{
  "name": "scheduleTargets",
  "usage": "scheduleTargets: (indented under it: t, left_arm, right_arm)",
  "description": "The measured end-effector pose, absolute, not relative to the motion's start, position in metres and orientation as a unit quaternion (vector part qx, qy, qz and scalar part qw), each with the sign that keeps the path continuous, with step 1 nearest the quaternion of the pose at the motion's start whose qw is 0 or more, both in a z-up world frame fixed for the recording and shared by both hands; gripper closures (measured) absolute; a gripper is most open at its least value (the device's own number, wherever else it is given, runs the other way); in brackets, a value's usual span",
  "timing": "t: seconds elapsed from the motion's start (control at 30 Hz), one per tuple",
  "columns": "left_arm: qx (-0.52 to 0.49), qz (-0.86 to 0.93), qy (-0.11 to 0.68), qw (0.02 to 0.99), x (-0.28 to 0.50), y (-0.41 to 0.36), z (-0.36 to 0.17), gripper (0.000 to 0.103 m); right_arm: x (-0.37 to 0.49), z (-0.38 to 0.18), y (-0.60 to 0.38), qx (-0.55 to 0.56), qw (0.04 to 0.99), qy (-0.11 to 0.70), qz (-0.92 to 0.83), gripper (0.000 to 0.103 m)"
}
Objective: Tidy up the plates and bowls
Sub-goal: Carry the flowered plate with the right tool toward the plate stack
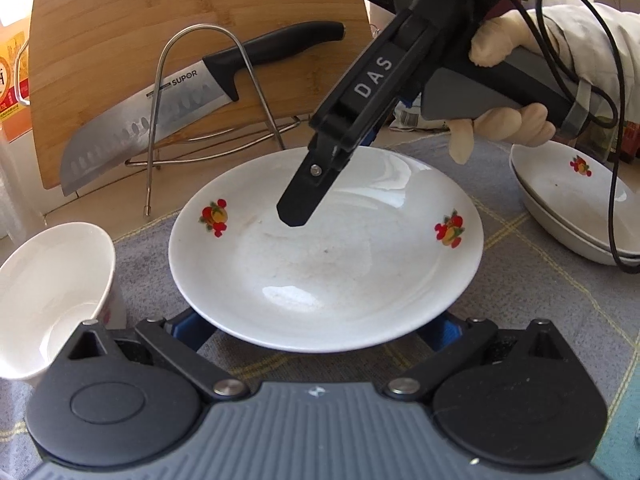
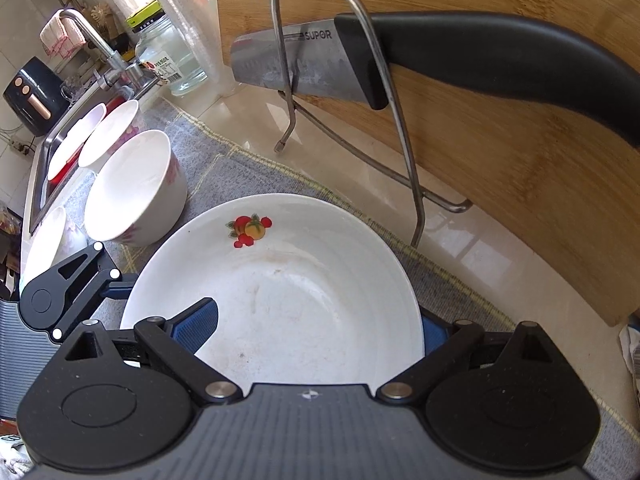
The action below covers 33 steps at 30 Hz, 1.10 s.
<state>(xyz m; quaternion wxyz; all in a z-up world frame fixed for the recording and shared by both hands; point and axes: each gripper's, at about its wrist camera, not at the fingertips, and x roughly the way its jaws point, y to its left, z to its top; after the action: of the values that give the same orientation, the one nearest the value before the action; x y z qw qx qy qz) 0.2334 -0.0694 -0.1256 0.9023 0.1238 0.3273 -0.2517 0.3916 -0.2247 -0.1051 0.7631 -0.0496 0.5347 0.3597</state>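
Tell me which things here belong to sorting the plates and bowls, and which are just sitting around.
Job:
fruit-pattern plate
stacked plates
white bowls
left gripper, open
right gripper, open

Just lying about:
SUPOR knife
bamboo cutting board
wire rack
glass jar
faucet

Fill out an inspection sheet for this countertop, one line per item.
Surface: grey checked mat over a glossy counter.
Job's things: fruit-print plate flat on the mat; stacked plates at the right; white bowls at the left, more toward the sink.
Clutter: knife in a wire rack against a bamboo board.
Grippers: left gripper open, straddling the plate's near rim; right gripper open, one finger over the plate, the other outside it.
Cables: black cable looping over the stacked plates.
Surroundings: faucet, glass jar, air fryer.
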Motion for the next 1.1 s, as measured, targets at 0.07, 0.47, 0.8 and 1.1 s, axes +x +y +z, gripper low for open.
scheduleTargets:
  t: [0.07,0.47,0.8,1.1]
  left_arm:
    - [0.123,-0.252,0.328,0.902,0.231,-0.068,-0.124,0.0]
    - [0.127,-0.255,0.329,0.9,0.201,-0.07,-0.113,0.0]
    - [0.133,-0.263,0.327,0.898,0.171,-0.072,-0.098,0.0]
    - [0.142,-0.272,0.324,0.895,0.151,-0.079,-0.089,0.001]
  right_arm:
    - [0.387,-0.103,-0.225,-0.048,0.763,0.535,0.36,0.002]
    - [0.356,-0.09,-0.225,-0.044,0.765,0.531,0.362,0.002]
    - [0.324,-0.076,-0.231,-0.04,0.77,0.526,0.359,0.002]
    - [0.3,-0.065,-0.24,-0.032,0.779,0.517,0.354,0.002]
